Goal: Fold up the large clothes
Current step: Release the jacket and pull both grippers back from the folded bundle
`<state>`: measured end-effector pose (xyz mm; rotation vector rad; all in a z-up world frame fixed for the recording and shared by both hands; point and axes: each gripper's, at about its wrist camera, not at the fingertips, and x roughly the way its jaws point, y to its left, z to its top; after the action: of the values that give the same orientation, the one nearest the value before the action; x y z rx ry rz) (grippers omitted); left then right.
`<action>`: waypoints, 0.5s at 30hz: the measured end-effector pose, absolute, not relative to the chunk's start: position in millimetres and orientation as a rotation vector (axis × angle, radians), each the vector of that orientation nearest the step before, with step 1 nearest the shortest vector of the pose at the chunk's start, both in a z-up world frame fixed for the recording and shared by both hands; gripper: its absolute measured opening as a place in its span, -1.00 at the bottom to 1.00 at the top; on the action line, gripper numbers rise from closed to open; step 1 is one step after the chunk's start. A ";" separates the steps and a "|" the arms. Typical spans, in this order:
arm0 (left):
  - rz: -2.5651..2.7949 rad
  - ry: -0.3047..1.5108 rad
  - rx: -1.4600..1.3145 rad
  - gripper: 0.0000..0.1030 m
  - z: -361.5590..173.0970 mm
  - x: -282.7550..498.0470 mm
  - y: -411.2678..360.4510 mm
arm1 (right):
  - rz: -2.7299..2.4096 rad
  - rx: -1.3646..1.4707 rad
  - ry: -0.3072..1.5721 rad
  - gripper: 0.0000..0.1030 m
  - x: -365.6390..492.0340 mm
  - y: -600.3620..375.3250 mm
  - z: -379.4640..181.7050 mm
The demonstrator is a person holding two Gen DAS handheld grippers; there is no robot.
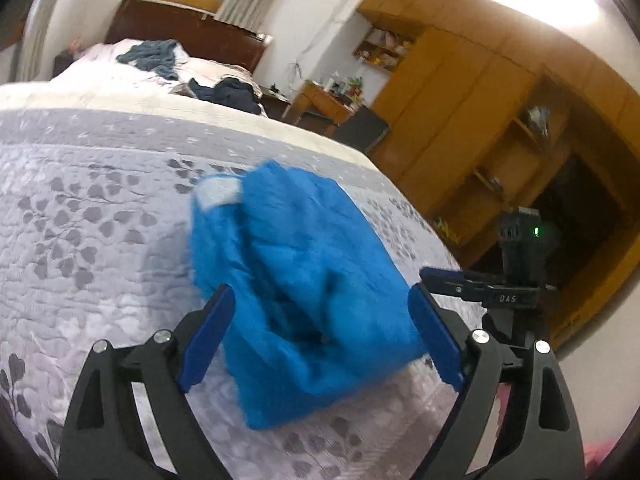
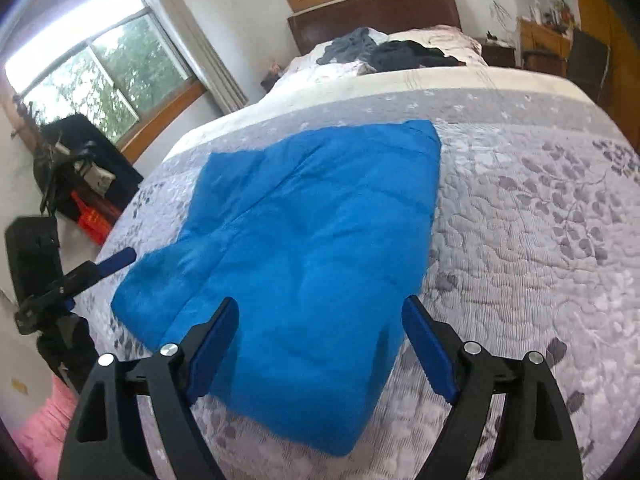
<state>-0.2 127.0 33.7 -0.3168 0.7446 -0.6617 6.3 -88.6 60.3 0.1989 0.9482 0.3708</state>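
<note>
A bright blue fleecy garment [image 1: 304, 280] lies folded into a thick bundle on the grey leaf-patterned bedspread [image 1: 88, 216]. A white label shows at its far left corner. My left gripper [image 1: 320, 312] hovers open just above the bundle's near end, its blue fingers [image 1: 208, 336] spread to either side. In the right wrist view the same garment [image 2: 304, 248] lies flat and smooth, and my right gripper [image 2: 320, 328] stands open over its near edge. The other gripper [image 2: 116, 260] shows at the garment's left side. The right gripper [image 1: 460, 284] pokes in from the right in the left wrist view.
Dark clothes [image 2: 400, 54] lie piled at the head of the bed by the wooden headboard [image 2: 376, 12]. Wooden cupboards [image 1: 460, 120] and a desk [image 1: 320, 104] stand beyond the bed's right edge. A window [image 2: 100, 76] and black gear [image 2: 72, 168] are on the left. The bedspread [image 2: 540, 220] is bare to the right.
</note>
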 end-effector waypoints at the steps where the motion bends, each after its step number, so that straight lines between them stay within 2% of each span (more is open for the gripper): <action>1: -0.662 0.754 -0.304 0.70 33.7 -1.3 120.2 | 0.369 0.181 0.951 0.63 4.1 -83.9 59.7; 3: -0.653 0.797 -0.284 0.68 25.3 -5.2 111.3 | 0.377 0.150 0.956 0.63 -5.4 -77.3 59.1; 4: -0.645 0.818 -0.276 0.53 19.7 -5.2 107.2 | 0.383 0.142 0.961 0.63 -8.4 -73.7 57.8; 5: -0.639 0.847 -0.268 0.30 12.5 -2.0 104.9 | 0.391 0.140 0.964 0.63 -9.0 -70.5 56.8; 8: -0.631 0.897 -0.289 -0.03 -3.4 5.6 110.2 | 0.408 0.131 0.973 0.63 -12.4 -64.6 52.6; 11: -0.615 0.922 -0.295 -0.19 -15.5 6.0 118.4 | 0.416 0.132 0.987 0.63 -11.8 -62.8 48.0; 15: -0.602 0.963 -0.287 -0.19 -35.8 4.4 122.2 | 0.405 0.123 0.992 0.66 -10.7 -61.8 40.4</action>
<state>4.4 122.2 -35.8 -0.2870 0.9635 -0.6021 -10.7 -61.8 40.4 0.1230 0.9924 0.4055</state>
